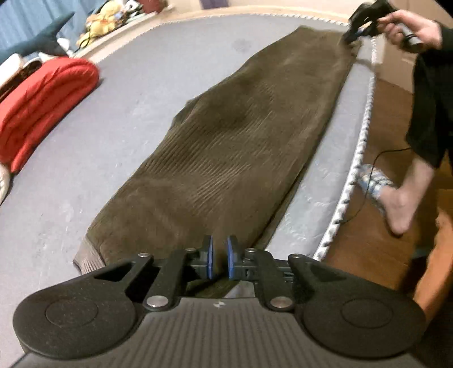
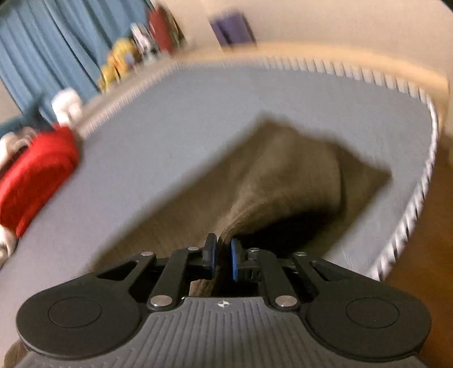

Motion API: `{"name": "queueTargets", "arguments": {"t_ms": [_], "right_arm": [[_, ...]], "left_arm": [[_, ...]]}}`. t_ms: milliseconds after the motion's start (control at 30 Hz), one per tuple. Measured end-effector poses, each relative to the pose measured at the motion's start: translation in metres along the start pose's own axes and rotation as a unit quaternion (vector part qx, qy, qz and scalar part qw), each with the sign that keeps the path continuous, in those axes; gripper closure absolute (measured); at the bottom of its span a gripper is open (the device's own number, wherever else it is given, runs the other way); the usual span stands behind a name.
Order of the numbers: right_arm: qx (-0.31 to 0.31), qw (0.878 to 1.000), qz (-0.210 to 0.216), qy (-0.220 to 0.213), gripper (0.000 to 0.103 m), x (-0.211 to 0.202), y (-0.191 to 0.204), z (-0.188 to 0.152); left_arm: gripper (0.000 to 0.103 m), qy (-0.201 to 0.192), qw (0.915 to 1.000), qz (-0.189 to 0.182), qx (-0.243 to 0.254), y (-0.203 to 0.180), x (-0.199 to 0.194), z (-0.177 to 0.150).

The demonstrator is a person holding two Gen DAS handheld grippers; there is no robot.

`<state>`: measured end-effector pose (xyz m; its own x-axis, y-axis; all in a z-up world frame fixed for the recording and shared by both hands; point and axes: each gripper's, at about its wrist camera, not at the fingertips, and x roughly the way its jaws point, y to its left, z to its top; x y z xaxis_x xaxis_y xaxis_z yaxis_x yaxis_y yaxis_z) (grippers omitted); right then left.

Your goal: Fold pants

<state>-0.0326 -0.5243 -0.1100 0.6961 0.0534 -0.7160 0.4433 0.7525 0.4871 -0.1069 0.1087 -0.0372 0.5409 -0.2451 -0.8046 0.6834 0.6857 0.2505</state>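
Left wrist view, from left to right: a red folded blanket [image 1: 42, 104] lies at the far left of the grey mattress [image 1: 141, 93], with soft toys [image 1: 104, 19] and a blue curtain [image 1: 22, 19] behind it. Down the middle stretch the brown corduroy pants [image 1: 232, 147], folded lengthwise into one long strip that runs away from me near the mattress's right edge. At the bottom centre my left tongs [image 1: 220, 256] sit low at the near, cuffed end of the pants; the blue pads stand a narrow gap apart with brown cloth showing between them, so they look to be pinching the fabric, though I cannot be sure. At the top right my right hand [image 1: 416, 28] holds the right tongs [image 1: 354, 35] against the far end of the pants. Farther right, a bare foot [image 1: 396, 209] stands on the wooden floor [image 1: 368, 249].

Right wrist view — heavily blurred: the blanket [image 2: 36, 172] at left, the pants [image 2: 269, 181] in the centre, lifted in a bunched ridge that runs straight into the right tongs [image 2: 223, 256], whose pads are clamped on that cloth.
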Motion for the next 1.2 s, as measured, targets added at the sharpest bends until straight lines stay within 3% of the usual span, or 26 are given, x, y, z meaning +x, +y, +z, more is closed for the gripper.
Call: {"name": "queueTargets", "arguments": {"t_ms": [67,133,167,200,267,400,467,567,633,667,733,867,1033,1067,1100,1133,1200], "right_arm": [[0.034,0.999,0.016,-0.009,0.089,0.001,-0.011,0.011],[0.048,0.998,0.013,-0.046,0.064,-0.004,-0.021,0.025],[0.064,0.996,0.006,-0.064,0.057,-0.008,-0.029,0.033],[0.089,0.993,-0.002,-0.078,0.052,-0.01,-0.041,0.042],[0.134,0.987,-0.016,-0.088,0.052,-0.009,-0.065,0.052],[0.186,0.98,-0.036,-0.062,0.051,0.011,-0.095,0.065],[0.196,0.979,-0.023,-0.045,0.051,0.024,-0.1,0.067],[0.24,0.97,0.018,-0.019,0.05,0.042,-0.111,0.072],[0.257,0.966,0.035,-0.014,0.05,0.049,-0.116,0.075],[0.265,0.963,0.044,-0.013,0.05,0.051,-0.116,0.077],[0.282,0.958,0.061,-0.01,0.048,0.052,-0.113,0.078],[0.286,0.955,0.077,-0.007,0.048,0.058,-0.117,0.084],[0.306,0.949,0.075,0.008,0.049,0.064,-0.129,0.089],[0.297,0.952,0.071,-0.003,0.052,0.059,-0.128,0.091],[0.284,0.956,0.062,-0.03,0.07,0.049,-0.126,0.093],[0.269,0.957,0.06,-0.085,0.083,0.029,-0.121,0.095],[0.218,0.955,0.087,-0.182,0.083,-0.008,-0.11,0.098]], "left_arm": [[0.067,-0.043,0.999,0.002,-0.013,0.005,-0.014,0.009],[0.052,-0.092,0.9953,0.016,-0.025,0.008,-0.027,0.02],[0.049,-0.11,0.9931,0.027,-0.028,0.009,-0.032,0.025],[0.049,-0.125,0.9909,0.04,-0.03,0.008,-0.035,0.031],[0.049,-0.144,0.9863,0.073,-0.035,0.006,-0.037,0.051],[0.042,-0.149,0.9791,0.116,-0.075,0.008,-0.032,0.103],[0.036,-0.16,0.9753,0.112,-0.103,0.002,-0.026,0.125],[0.035,-0.189,0.9687,0.093,-0.132,-0.016,-0.004,0.145],[0.035,-0.162,0.9736,0.105,-0.122,-0.034,0.02,0.153],[0.035,-0.136,0.9771,0.129,-0.101,-0.046,0.034,0.157],[0.035,-0.133,0.9788,0.143,-0.062,-0.064,0.046,0.162],[0.035,-0.13,0.9824,0.108,-0.079,-0.066,0.06,0.165],[0.035,-0.128,0.9822,0.1,-0.094,-0.063,0.067,0.171],[0.035,-0.129,0.9819,0.102,-0.094,-0.064,0.067,0.171],[0.035,-0.13,0.9816,0.105,-0.092,-0.066,0.067,0.17],[0.035,-0.129,0.9818,0.106,-0.09,-0.065,0.068,0.17],[0.035,-0.126,0.9824,0.106,-0.088,-0.068,0.071,0.172]]}}
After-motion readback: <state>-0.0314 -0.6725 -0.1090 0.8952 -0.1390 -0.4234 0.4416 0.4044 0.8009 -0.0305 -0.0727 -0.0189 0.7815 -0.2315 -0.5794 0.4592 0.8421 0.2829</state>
